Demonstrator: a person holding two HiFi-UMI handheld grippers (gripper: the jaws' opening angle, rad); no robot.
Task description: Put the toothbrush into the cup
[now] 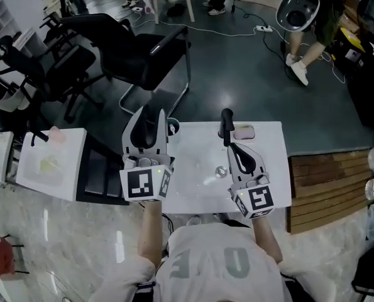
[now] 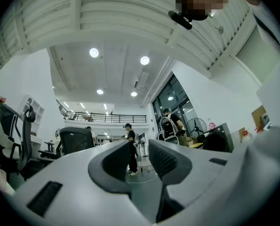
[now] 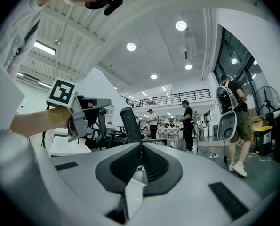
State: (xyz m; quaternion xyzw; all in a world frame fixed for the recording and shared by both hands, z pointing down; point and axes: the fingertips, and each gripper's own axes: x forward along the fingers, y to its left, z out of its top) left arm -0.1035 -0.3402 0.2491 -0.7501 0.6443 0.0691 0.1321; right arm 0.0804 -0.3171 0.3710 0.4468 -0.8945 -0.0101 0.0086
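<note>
Black and slender, the plastic toothbrush [image 1: 225, 121] is clamped between the nearly closed jaws of the right gripper [image 1: 229, 145] and juts past their tips above the far part of the white rectangular table [image 1: 199, 145]. In the right gripper view the toothbrush [image 3: 130, 122] is seen rising from between the pinched jaws. A small white rimmed vessel, taken to be the cup [image 1: 172, 128], is half hidden just beside the left gripper [image 1: 152, 115], near the table's far left corner. The step in hand is judged to be the carry toward that cup. The brush is best gripped firmly, brought above the rim, and tipped so that its free end points down. It should be released only once that end is well inside, since a light cup could be toppled by a sideways knock. The left gripper is held raised and tilted slightly upward, its jaws wide apart with nothing between them. It could be moved clear of the rim or used to steady the cup. The right gripper is held about level and is pointed away from the person.
</note>
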